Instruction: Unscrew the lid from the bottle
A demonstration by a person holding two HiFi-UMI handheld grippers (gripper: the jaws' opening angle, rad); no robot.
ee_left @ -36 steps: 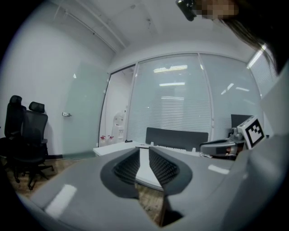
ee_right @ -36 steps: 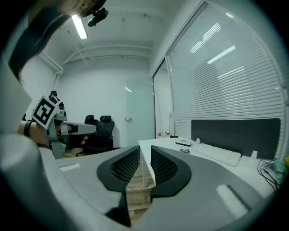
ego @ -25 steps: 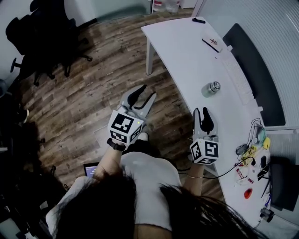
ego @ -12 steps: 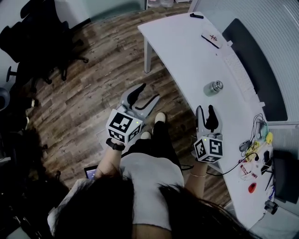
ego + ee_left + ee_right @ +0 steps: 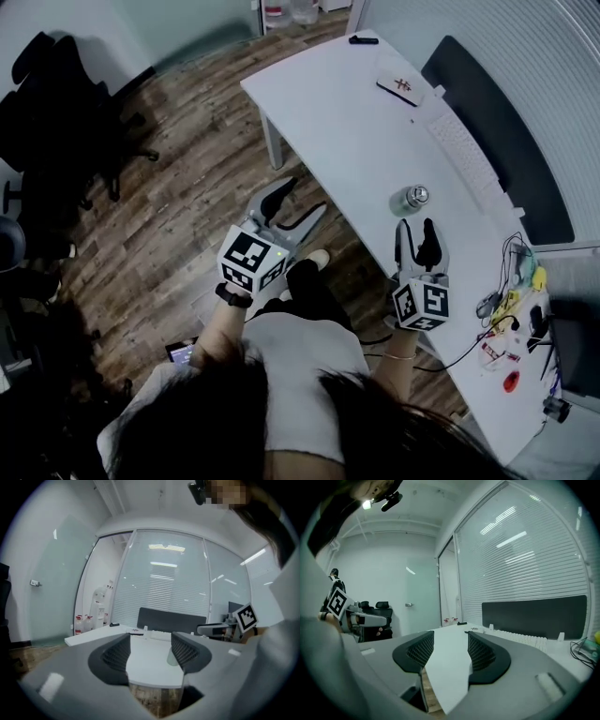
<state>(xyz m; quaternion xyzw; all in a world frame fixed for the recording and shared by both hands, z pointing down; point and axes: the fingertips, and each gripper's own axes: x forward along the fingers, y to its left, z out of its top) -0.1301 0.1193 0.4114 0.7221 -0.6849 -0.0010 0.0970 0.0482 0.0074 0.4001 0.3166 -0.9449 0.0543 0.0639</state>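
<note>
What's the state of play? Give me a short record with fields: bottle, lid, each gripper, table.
bottle: standing on the white table, near its front edge, touched by neither gripper
lid: on the bottle
left gripper: over the floor beside the table; fingers apart, just been opening, nothing between them
right gripper: at the table edge, close to the bottle; fingers apart, just been opening, nothing between them
also on table: keyboard

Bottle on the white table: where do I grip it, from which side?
Probably the bottle's clear body, low down, coming level from the table's near edge: it seems to stand upright there. That leaves the metal lid on top free to turn.
</note>
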